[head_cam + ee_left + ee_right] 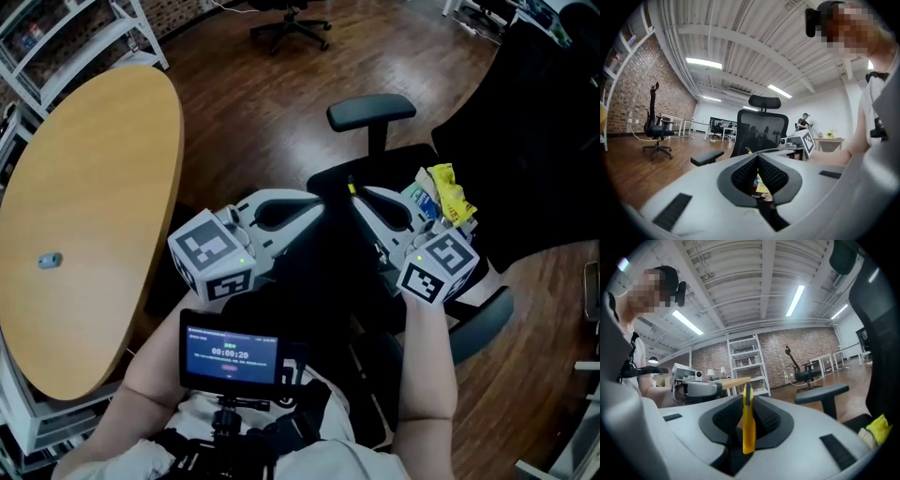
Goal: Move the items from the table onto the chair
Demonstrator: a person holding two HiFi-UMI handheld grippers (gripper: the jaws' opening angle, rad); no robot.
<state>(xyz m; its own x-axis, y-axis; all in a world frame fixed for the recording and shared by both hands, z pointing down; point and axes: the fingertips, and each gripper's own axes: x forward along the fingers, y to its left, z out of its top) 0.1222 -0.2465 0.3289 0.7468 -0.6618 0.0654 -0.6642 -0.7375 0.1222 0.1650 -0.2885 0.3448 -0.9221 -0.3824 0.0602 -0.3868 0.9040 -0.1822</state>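
Both grippers hang over the black office chair [370,112], their tips facing each other. My right gripper [356,197] [748,399] is shut on a slim yellow utility knife [748,427], which stands on edge between the pads. The jaws of my left gripper [319,204] [758,161] are close together. A scrap of yellow and blue print [761,185] shows in their gap, and I cannot tell whether it is held or lies beyond. Yellow snack packets [448,197] [880,426] lie on the chair at the right. A small grey-blue item [49,261] rests on the wooden table [94,169].
The chair's armrest [822,392] and backrest [761,129] stand close ahead. A chest-mounted phone screen [230,354] sits below the grippers. Another office chair [291,28] stands far off on the wood floor. White shelves [745,362] line the brick wall.
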